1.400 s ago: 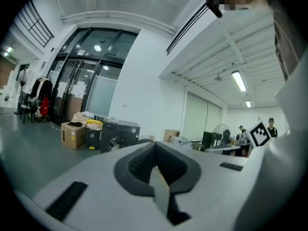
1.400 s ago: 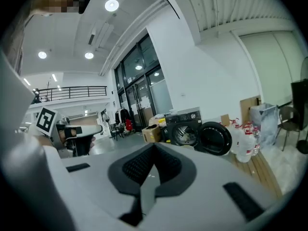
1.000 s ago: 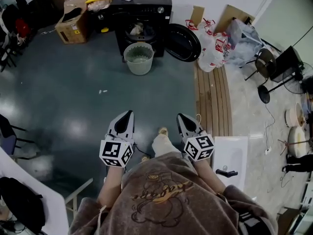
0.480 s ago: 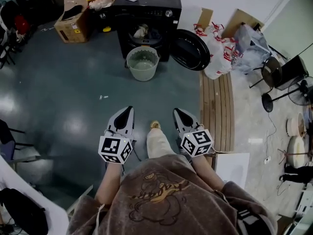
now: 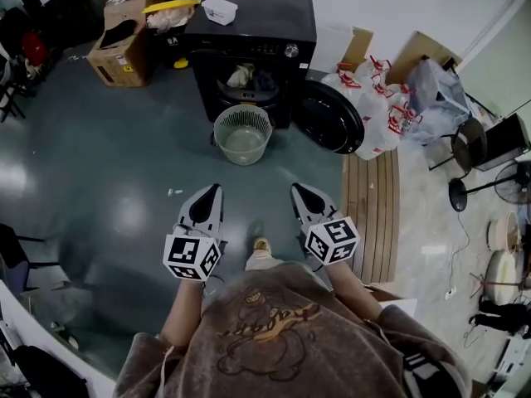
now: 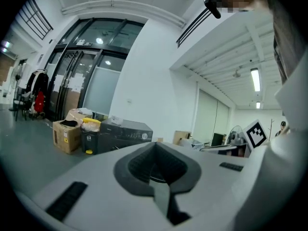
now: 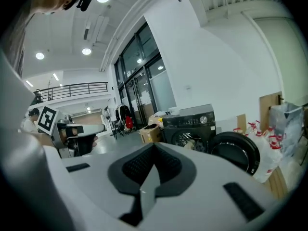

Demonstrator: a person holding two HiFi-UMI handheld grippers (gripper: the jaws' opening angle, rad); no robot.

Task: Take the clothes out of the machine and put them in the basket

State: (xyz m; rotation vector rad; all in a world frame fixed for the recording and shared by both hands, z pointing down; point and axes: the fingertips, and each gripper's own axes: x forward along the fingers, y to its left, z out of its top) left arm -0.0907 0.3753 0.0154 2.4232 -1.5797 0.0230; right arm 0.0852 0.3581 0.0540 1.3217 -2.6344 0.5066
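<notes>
Head view: the clothes (image 5: 245, 75) lie in the drum of the machine (image 5: 249, 23). The basket (image 5: 242, 135) stands directly in front of the machine, and the door (image 5: 329, 116) hangs open at its right. The left gripper (image 5: 214, 192) and right gripper (image 5: 297, 191) are well short of the machine, jaws closed, empty. Probable hazards: a careless approach may tip the basket or strike the door, and closed jaws would push the clothes deeper.

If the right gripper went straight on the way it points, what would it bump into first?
Probably the green basket standing before the open washing machine. The right gripper aims roughly there, across bare floor. Depth is unclear, so it could pass beside the basket and reach the machine.
</notes>
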